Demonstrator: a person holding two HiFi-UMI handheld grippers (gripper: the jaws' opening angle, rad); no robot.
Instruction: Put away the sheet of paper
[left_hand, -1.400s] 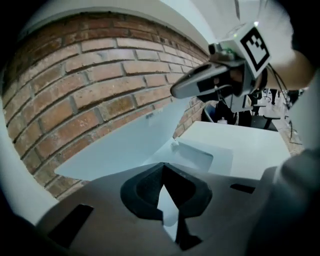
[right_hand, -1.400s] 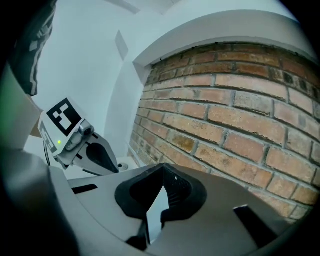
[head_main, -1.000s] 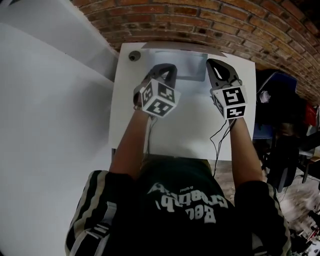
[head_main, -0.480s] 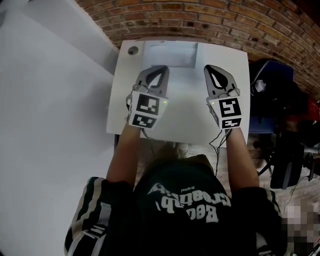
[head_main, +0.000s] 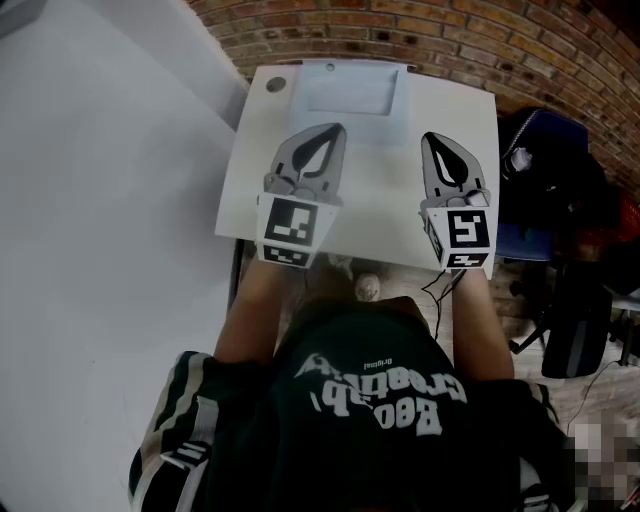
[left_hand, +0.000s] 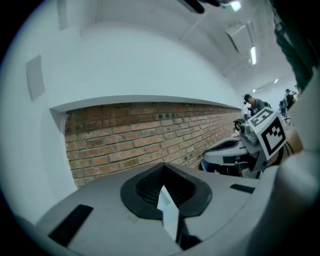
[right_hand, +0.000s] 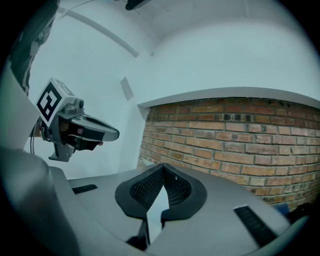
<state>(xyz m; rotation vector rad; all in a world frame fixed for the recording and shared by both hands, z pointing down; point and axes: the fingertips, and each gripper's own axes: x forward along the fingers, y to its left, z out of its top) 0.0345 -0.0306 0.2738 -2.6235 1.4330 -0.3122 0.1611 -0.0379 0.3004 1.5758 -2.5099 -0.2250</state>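
The left gripper and right gripper each have fingers pinched tight on the sheet of paper. Both point at the brick wall.

Bright, even indoor light fills every view, and shadows are faint. Ceiling strip lights glare at the upper right of the left gripper view. In the head view the white tabletop is nearly washed out, while the clutter at the right edge falls dark. Both gripper views bow with fisheye distortion and have black corners; the brick wall curves. The near sheet of paper looks soft.
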